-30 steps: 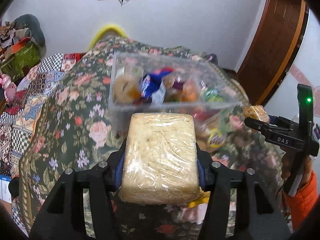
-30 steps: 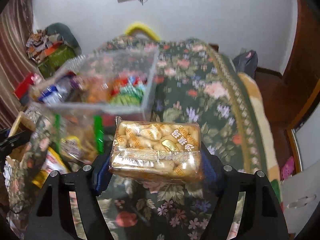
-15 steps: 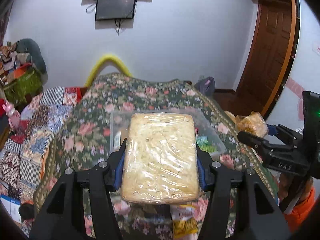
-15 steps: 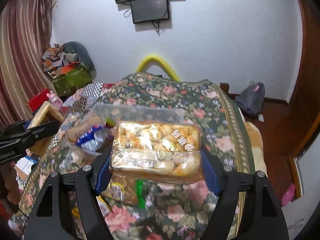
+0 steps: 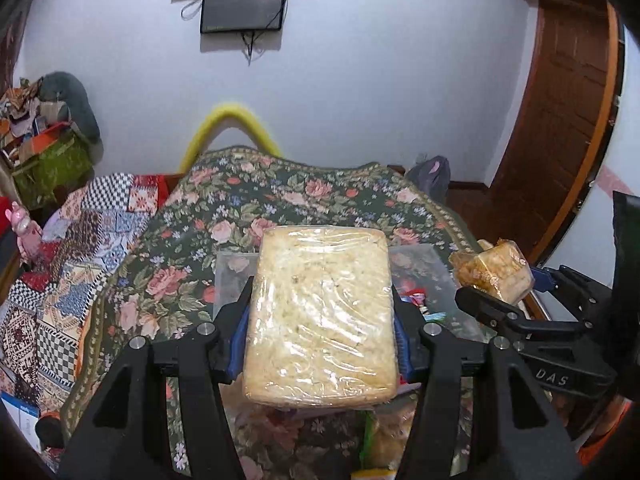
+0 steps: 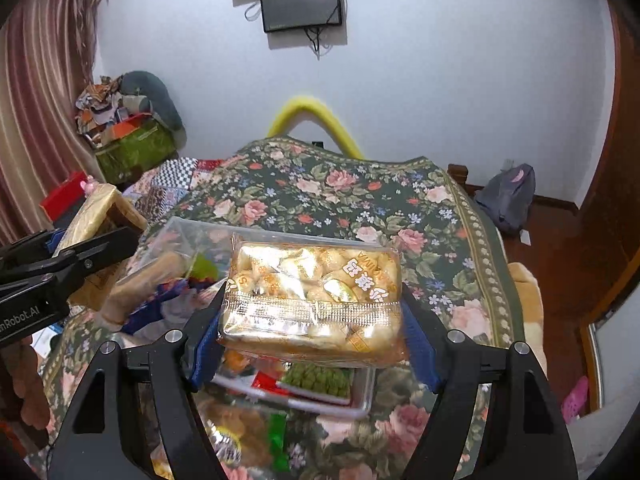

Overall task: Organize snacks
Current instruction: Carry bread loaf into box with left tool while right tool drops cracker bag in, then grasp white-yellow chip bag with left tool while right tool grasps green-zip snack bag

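My left gripper is shut on a pale wrapped rice-cake block, held above the clear plastic bin of snacks on the floral bedspread. My right gripper is shut on a clear pack of golden wrapped pastries, held over the same bin. The right gripper with its pack shows at the right of the left wrist view. The left gripper with its block shows at the left of the right wrist view.
Loose snack packets lie on the floral bedspread in front of the bin. A patchwork quilt lies to the left. A wooden door and a backpack are at the right.
Both grippers have risen with their packs and tilted up. The bin now sits lower in both views and more of the wall shows.
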The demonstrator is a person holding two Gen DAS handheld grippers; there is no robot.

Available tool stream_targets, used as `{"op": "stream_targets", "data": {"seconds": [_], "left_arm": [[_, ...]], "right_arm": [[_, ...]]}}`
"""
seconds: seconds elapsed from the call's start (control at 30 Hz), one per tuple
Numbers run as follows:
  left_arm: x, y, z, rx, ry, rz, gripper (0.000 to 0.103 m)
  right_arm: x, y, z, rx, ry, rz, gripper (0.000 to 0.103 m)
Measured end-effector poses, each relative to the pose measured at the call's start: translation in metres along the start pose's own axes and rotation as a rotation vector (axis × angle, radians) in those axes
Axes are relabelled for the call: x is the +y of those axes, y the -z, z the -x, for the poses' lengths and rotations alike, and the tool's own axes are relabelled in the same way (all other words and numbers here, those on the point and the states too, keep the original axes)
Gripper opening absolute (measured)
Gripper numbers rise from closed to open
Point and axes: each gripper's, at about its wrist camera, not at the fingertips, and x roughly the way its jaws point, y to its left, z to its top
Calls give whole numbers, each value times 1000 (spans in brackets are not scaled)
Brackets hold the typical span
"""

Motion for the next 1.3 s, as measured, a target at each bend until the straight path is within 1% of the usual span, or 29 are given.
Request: {"op": "stream_targets", "data": {"seconds": [0.17, 0.23, 0.37, 0.47, 0.53, 0.67, 0.7, 0.77, 0.83, 0.9, 1.0, 1.1, 1.23, 1.3], "left_arm": [[2, -4, -33, 53, -48, -16, 56], [2, -7, -46, 85, -61, -26, 56], [4, -9, -64, 125, -56, -31, 56], [5, -10, -70, 147, -33, -27, 56], [3, -11, -71, 142, -35, -32, 56], [-6, -15, -59, 101, -47, -67, 62], [-8, -15, -56, 93, -49, -81, 65], [-10, -14, -45, 72, -52, -101, 66], [-10, -10, -33, 57, -38, -111, 68], [-9, -5, -23, 50, -25, -110, 70], [-5, 4, -6, 44, -7, -105, 71], [1, 20, 8, 36, 1, -95, 73], [13, 48, 17, 64, 3, -73, 73], [19, 62, 23, 66, -3, -73, 73]], "right_arm": [[4, -4, -26, 48, 3, 9, 73], [5, -5, -35, 70, 1, 7, 73], [7, -5, -50, 94, 7, 19, 73], [9, -4, -58, 109, 3, 23, 74], [11, -4, -62, 115, 6, 29, 75], [16, -3, -64, 123, 24, 66, 77], [18, -1, -61, 120, 37, 78, 78], [20, 0, -56, 108, 54, 93, 81], [19, 2, -45, 90, 48, 101, 84], [20, 3, -38, 81, 34, 99, 85], [21, 9, -19, 63, 11, 98, 88], [21, 22, -6, 49, -3, 95, 94], [22, 47, 4, 69, -20, 80, 94], [23, 57, 8, 77, -26, 73, 94]]}}
